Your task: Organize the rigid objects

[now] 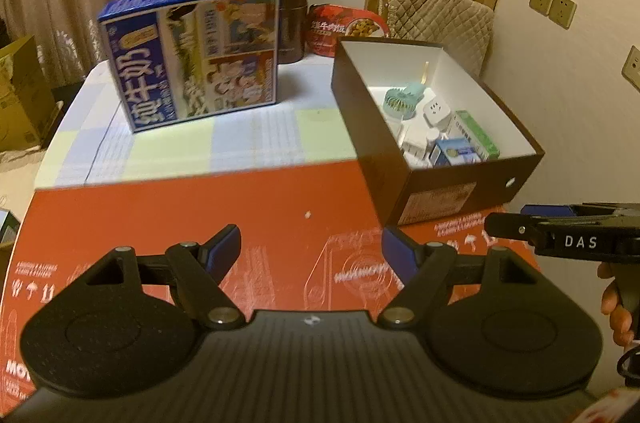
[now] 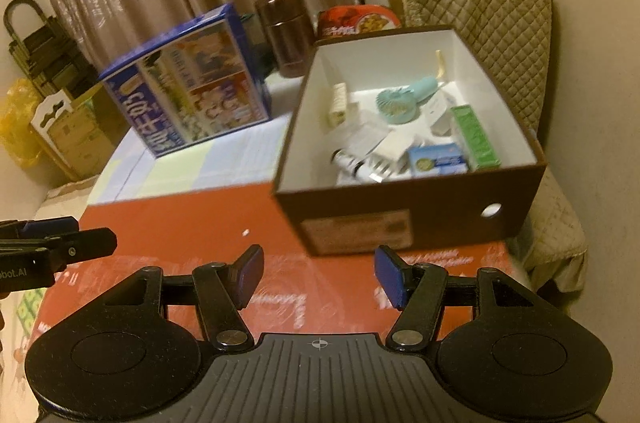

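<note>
A dark brown box (image 1: pixel 360 111) (image 2: pixel 416 219) with a white inside stands at the right of the table. It holds a teal hand fan (image 1: pixel 402 99) (image 2: pixel 400 103), a white plug adapter (image 1: pixel 436 113), a green carton (image 1: pixel 478 135) (image 2: pixel 476 137), a blue carton (image 1: pixel 456 151) (image 2: pixel 438 161) and other small items. My left gripper (image 1: pixel 311 250) is open and empty over a red board (image 1: pixel 200 207) (image 2: pixel 180 227). My right gripper (image 2: pixel 319 273) is open and empty just before the box. Each gripper shows at the edge of the other's view.
A blue milk carton box (image 1: pixel 192 55) (image 2: pixel 188 83) stands at the table's back left. A brown jar (image 1: pixel 294 19) (image 2: pixel 286 31) and a red food bowl (image 1: pixel 346 29) (image 2: pixel 358 19) stand behind. A quilted chair (image 2: pixel 488 23) is at the right, cardboard boxes (image 1: pixel 20 95) at the left.
</note>
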`<state>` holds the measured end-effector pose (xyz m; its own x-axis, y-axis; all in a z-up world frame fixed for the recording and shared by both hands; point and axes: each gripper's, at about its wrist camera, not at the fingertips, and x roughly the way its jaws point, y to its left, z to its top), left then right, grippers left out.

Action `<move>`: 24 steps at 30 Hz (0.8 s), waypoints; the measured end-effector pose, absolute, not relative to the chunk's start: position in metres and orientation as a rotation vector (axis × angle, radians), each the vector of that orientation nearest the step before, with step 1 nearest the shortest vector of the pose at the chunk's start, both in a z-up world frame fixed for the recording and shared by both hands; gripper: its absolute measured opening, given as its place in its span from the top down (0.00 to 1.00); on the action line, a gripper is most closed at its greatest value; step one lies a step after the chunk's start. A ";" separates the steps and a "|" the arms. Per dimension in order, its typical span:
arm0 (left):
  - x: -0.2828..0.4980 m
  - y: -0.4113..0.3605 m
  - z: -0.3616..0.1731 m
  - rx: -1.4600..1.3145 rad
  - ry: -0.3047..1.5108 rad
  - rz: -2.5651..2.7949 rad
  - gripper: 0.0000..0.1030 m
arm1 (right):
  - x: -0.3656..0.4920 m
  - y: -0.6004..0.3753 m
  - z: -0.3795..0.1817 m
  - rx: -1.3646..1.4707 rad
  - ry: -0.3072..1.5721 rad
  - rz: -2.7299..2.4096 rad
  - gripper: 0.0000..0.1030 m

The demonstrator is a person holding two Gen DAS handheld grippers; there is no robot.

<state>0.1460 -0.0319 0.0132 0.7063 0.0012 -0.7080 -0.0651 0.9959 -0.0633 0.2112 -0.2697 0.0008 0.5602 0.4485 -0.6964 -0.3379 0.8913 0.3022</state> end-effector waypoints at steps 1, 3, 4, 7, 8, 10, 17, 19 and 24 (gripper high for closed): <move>0.139 -0.030 0.013 -0.088 0.786 0.040 0.28 | 0.205 -0.265 0.001 0.136 0.864 0.469 0.43; 0.124 -0.025 0.011 -0.092 0.788 0.044 0.28 | 0.193 -0.256 0.001 0.130 0.869 0.477 0.43; 0.118 -0.022 0.011 -0.095 0.790 0.046 0.28 | 0.186 -0.252 0.002 0.126 0.869 0.483 0.43; 0.099 -0.015 0.009 -0.100 0.792 0.050 0.28 | 0.168 -0.240 0.003 0.115 0.873 0.493 0.43; 0.093 -0.013 0.009 -0.101 0.792 0.051 0.28 | 0.161 -0.235 0.004 0.111 0.875 0.499 0.43; 0.079 -0.008 0.009 -0.102 0.790 0.054 0.28 | 0.150 -0.228 0.004 0.104 0.879 0.507 0.43; 0.040 0.005 0.005 -0.109 0.796 0.068 0.28 | 0.111 -0.204 0.006 0.087 0.888 0.545 0.43; 0.029 0.009 0.004 -0.112 0.798 0.074 0.28 | 0.101 -0.198 0.006 0.079 0.888 0.556 0.43; 0.009 0.015 0.002 -0.120 0.800 0.088 0.28 | 0.081 -0.186 0.006 0.070 0.891 0.581 0.43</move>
